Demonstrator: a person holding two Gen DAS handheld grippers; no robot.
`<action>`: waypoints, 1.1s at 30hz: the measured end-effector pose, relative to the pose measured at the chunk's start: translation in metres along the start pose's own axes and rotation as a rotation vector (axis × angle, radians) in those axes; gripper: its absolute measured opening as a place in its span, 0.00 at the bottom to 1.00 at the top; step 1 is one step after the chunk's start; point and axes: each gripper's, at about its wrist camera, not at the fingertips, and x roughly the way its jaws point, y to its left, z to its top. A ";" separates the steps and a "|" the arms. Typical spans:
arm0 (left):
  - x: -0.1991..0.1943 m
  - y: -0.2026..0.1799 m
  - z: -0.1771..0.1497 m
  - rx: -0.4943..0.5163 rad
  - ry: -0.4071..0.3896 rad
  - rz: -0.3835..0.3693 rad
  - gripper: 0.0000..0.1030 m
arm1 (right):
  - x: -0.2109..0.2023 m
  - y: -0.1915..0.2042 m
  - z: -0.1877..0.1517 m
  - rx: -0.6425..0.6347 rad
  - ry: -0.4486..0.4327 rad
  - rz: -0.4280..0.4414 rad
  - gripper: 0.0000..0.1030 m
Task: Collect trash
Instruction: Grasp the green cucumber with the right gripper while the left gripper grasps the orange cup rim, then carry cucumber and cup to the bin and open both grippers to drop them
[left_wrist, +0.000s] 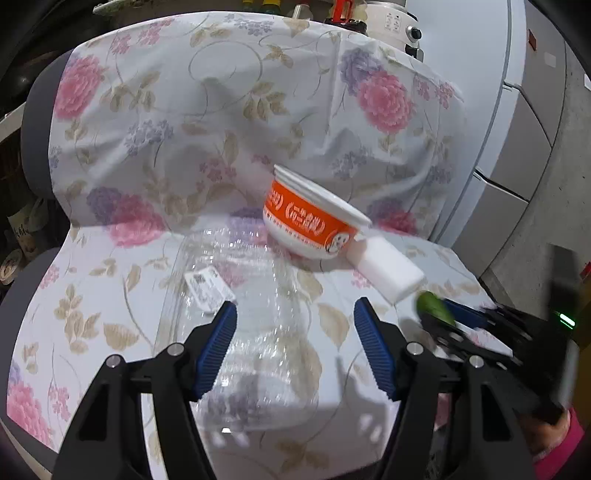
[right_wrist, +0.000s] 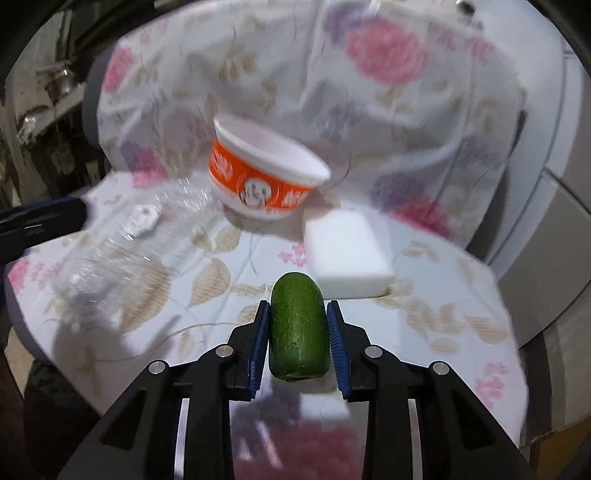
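1. Right tongs (right_wrist: 297, 334) nearest: closed on a green cucumber piece (right_wrist: 298, 328), both blue pads (right_wrist: 260, 343) pressed against its sides, rounded end pointing far, cut end near.
2. Same tongs seen blurred at the right edge of the left view (left_wrist: 458, 325), cucumber tip (left_wrist: 435, 308) poking out toward the left.
3. Left tongs (left_wrist: 295, 350) spread wide, holding nothing; blue pads (left_wrist: 218, 350) standing on either side of a clear crumpled plastic bottle (left_wrist: 255, 325) lying on the flowered cloth (left_wrist: 110, 295).
4. Bottle between the open fingers, neck end near, body running far and left; contact with the pads impossible to tell.
5. White label (left_wrist: 208, 290) on the bottle, just far-left of the left pad.
6. White block (right_wrist: 347, 254) flat on the cloth, just beyond the cucumber and slightly right.
7. Orange and white paper bowl (right_wrist: 264, 173) farther on, tilted, mouth facing up and right, touching the block's far corner.
8. Cloth rising behind the bowl over a seat back (left_wrist: 37, 122).
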 end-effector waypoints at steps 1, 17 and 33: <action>0.002 -0.001 0.004 -0.001 -0.001 0.000 0.62 | -0.011 -0.001 0.000 0.003 -0.026 -0.011 0.31; 0.106 -0.001 0.112 -0.127 0.007 0.117 0.60 | -0.062 -0.046 -0.005 0.111 -0.176 -0.091 0.31; 0.100 0.020 0.095 -0.147 0.070 0.041 0.03 | -0.077 -0.050 -0.022 0.169 -0.173 -0.102 0.31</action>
